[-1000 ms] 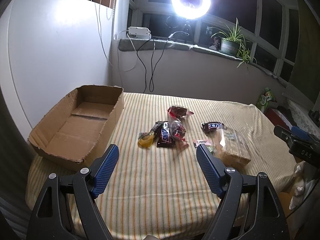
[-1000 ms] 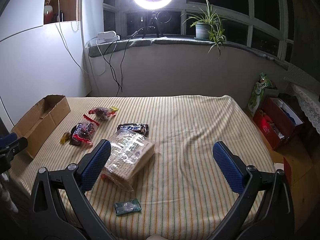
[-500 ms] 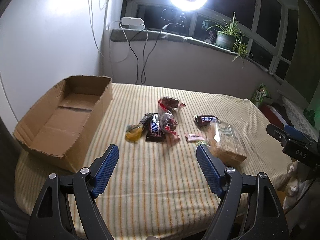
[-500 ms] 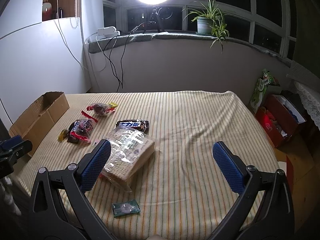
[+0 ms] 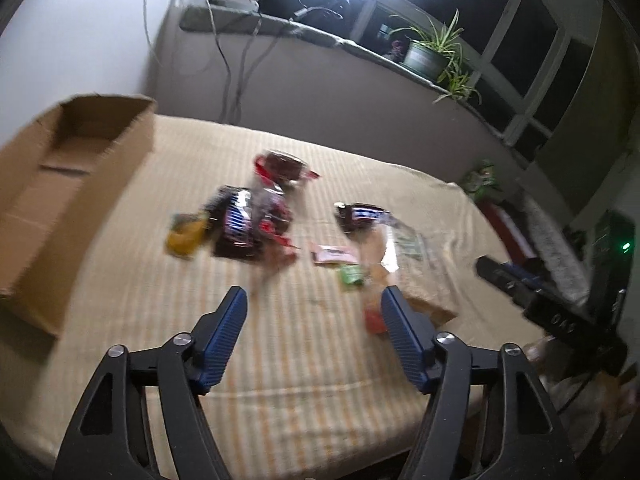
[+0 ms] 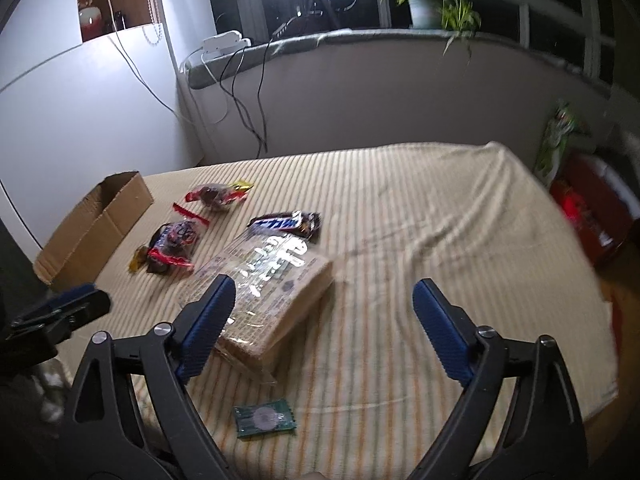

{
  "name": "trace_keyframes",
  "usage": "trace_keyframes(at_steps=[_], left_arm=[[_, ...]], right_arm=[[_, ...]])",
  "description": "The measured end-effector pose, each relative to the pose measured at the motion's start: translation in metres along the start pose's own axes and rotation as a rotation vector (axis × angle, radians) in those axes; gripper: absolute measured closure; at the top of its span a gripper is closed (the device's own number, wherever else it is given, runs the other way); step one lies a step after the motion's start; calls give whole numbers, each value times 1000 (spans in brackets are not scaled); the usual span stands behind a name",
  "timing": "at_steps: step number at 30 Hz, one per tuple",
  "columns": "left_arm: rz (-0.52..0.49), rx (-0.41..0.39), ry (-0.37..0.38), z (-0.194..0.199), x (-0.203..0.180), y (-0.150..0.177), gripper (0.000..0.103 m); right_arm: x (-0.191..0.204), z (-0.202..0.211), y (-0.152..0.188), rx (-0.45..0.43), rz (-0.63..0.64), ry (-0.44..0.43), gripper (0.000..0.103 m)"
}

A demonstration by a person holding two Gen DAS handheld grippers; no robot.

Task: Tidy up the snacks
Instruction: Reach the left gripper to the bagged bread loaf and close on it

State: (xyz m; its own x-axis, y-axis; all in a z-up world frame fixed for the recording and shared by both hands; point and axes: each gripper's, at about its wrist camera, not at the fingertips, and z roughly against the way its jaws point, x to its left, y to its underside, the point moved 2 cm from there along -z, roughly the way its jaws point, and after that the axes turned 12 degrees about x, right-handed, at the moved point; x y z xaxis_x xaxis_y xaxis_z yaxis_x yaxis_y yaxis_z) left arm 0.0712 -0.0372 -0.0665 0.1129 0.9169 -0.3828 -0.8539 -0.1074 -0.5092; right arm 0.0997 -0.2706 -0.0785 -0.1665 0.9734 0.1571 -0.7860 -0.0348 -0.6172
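Several snacks lie on a striped cloth. A dark chocolate bar (image 5: pixel 236 228), a yellow candy (image 5: pixel 184 236) and red-trimmed packets (image 5: pixel 282 168) sit in a cluster. A second dark bar (image 6: pixel 286 224) lies beside a clear bag of crackers (image 6: pixel 272 280). A small green packet (image 6: pixel 265 418) lies near the front edge. An open cardboard box (image 5: pixel 60 184) stands at the left. My left gripper (image 5: pixel 314 300) is open and empty, short of the cluster. My right gripper (image 6: pixel 324 292) is open and empty, its left finger over the cracker bag.
The striped cloth (image 6: pixel 420 220) covers the table up to a grey wall with hanging cables (image 6: pixel 244 96). A potted plant (image 6: pixel 432 4) stands on the sill. A red box (image 6: pixel 592 216) and a green bag (image 6: pixel 560 136) sit on the floor at the right.
Both grippers have moved forward and lower toward the snacks, which now look larger. The views are blurred by motion. No snack has moved.
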Motion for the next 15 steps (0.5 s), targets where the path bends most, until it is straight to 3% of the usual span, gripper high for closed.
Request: trace_keyframes(at_steps=[4, 7, 15], left_arm=[[-14, 27, 53, -13, -8, -6, 43], [-10, 54, 109, -22, -13, -11, 49], [-37, 110, 175, -43, -27, -20, 61]], right_arm=[[-4, -14, 0, 59, -29, -80, 28], [-3, -25, 1, 103, -37, -133, 33], [-5, -51, -3, 198, -104, -273, 39]])
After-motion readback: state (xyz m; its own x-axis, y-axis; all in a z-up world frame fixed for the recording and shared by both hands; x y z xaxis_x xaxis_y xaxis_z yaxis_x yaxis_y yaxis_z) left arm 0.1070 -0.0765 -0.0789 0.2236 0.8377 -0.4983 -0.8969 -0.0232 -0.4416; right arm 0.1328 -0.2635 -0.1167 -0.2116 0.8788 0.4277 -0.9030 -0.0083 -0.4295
